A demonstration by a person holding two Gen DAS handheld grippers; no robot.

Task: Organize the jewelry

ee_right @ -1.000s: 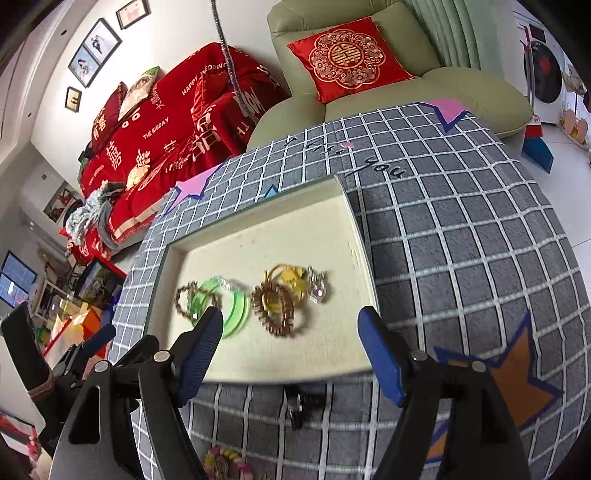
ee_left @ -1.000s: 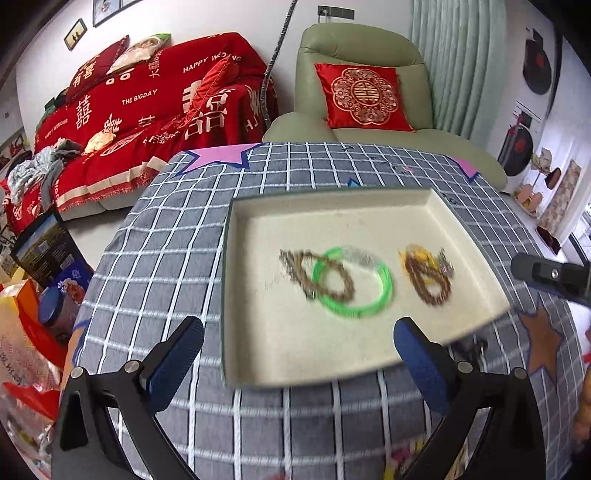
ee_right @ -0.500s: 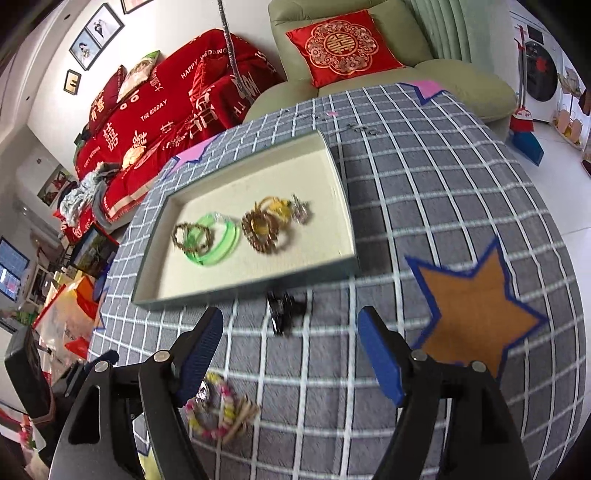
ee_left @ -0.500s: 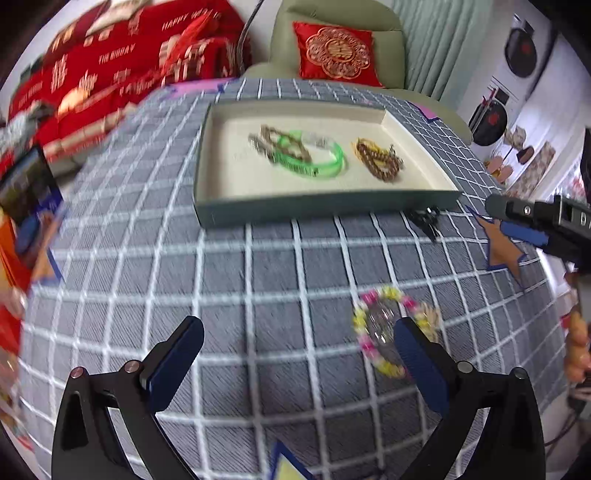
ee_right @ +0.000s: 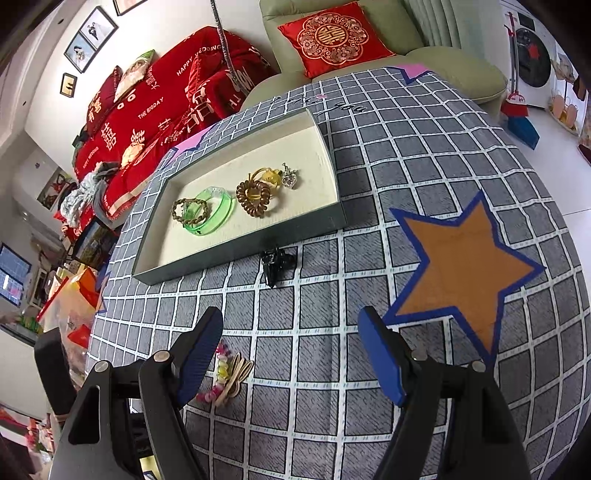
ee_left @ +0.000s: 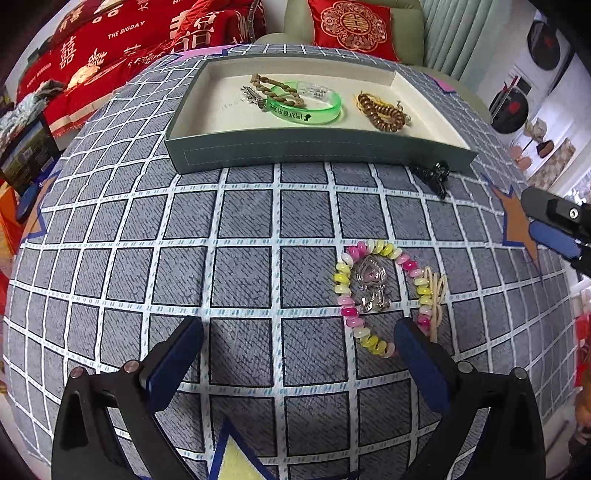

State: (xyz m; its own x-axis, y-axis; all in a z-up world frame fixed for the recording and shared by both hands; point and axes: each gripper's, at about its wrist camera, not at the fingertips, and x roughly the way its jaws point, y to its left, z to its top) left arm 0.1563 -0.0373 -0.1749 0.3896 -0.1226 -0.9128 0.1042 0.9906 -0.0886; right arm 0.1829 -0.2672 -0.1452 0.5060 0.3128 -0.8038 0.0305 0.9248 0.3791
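Observation:
A grey-green tray point(ee_left: 317, 151) point(ee_right: 236, 254) with a cream lining holds a green bangle point(ee_left: 306, 105) point(ee_right: 210, 214), a brown braided bracelet point(ee_left: 277, 90), a silver clip and a brown coil hair tie point(ee_left: 380, 110) point(ee_right: 255, 197). A black claw clip point(ee_left: 434, 177) point(ee_right: 275, 264) lies on the cloth by the tray's near wall. A pink-and-yellow bead bracelet point(ee_left: 369, 295) point(ee_right: 218, 373) with a silver charm point(ee_left: 371, 284) and a beige hair tie point(ee_left: 436, 295) lies near me. My left gripper point(ee_left: 299, 343) hovers open just left of the beads. My right gripper point(ee_right: 291, 332) is open, empty, below the claw clip.
The round table wears a grey checked cloth point(ee_left: 240, 266) with an orange star point(ee_right: 465, 266). The right gripper's finger point(ee_left: 554, 236) shows at the right edge of the left wrist view. A red-covered sofa point(ee_right: 147, 103) and a green armchair point(ee_right: 369, 22) stand behind the table.
Both grippers have drawn back from over the tray toward the table's near side and lower. The bead bracelet has come into view beside the left gripper. Both stay open.

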